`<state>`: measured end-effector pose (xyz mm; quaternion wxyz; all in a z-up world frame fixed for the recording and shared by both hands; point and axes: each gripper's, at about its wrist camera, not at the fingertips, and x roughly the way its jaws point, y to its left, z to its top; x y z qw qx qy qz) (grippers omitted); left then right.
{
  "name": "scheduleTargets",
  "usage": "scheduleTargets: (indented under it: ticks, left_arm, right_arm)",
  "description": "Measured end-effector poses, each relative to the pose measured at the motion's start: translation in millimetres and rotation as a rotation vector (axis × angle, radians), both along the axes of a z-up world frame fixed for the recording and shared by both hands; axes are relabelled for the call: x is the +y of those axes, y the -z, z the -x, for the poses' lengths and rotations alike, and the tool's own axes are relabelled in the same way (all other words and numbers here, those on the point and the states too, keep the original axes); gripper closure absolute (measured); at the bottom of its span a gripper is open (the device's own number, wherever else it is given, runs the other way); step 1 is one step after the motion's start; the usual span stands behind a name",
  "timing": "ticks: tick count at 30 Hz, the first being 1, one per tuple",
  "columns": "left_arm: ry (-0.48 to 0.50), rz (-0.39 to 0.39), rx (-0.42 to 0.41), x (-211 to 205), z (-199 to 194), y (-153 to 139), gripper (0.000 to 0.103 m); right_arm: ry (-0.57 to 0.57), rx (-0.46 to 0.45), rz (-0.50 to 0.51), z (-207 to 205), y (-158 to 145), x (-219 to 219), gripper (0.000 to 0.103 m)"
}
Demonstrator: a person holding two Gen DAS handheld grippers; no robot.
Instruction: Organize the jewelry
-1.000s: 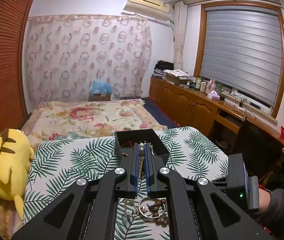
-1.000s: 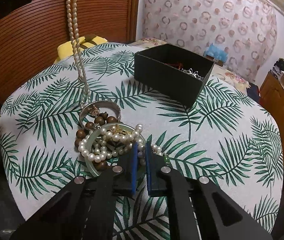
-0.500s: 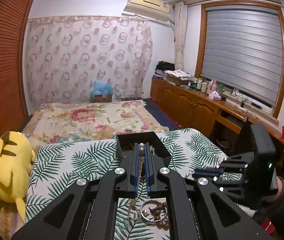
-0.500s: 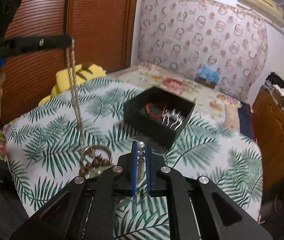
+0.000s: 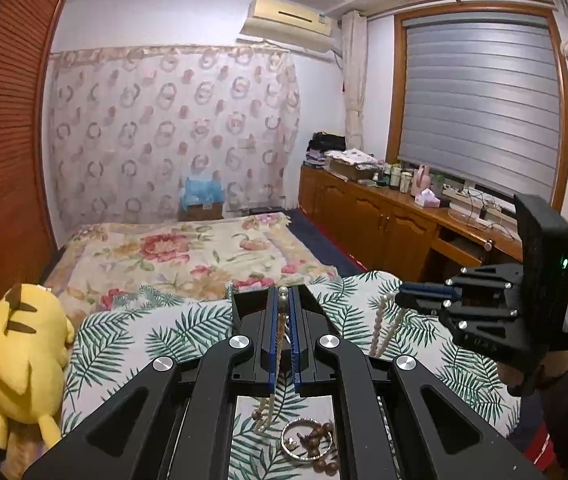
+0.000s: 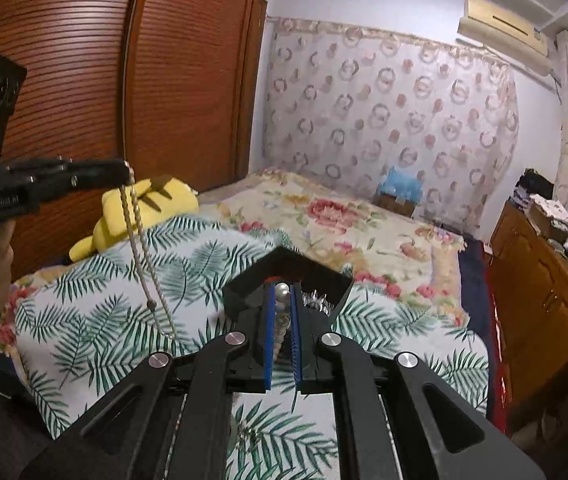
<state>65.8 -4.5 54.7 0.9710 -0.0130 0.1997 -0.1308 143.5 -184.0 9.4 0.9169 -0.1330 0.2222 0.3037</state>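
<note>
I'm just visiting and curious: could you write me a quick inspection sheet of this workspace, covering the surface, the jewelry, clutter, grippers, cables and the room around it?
Surface: leaf-print cloth spread at the foot of a floral bed.
Job's things: black box on the cloth; silver bangle and brown wooden beads lying loose.
Clutter: yellow plush toy at the cloth's edge.
Grippers: left gripper shut on a thin pearl strand that hangs free; right gripper shut on a larger pearl necklace.
Cables: some on the wooden counter under the window.
Surroundings: patterned curtain, air conditioner, wooden louvred doors.
</note>
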Motion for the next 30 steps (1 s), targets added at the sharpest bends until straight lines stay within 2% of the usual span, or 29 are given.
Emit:
scheduleTargets:
  ticks: [13,23,27,30]
  left_arm:
    - [0.037,-0.005,-0.037,-6,-29,-24,0.099]
    - [0.050,-0.002,-0.046,-11,-66,-50,0.099]
    - [0.050,-0.002,-0.045,-11,-66,-50,0.099]
    - [0.051,0.003,-0.038,-14,-81,-55,0.099]
  right_arm:
    - [-0.003,-0.063,-0.045,-21,-42,-1,0.095]
    - [-0.017,-0.086,-0.058,-55,-74,3,0.095]
    - [-0.030,-0.088,-0.065,-71,-85,4,0.095]
    - [-0.040,-0.088,-0.069,-80,-88,6,0.095]
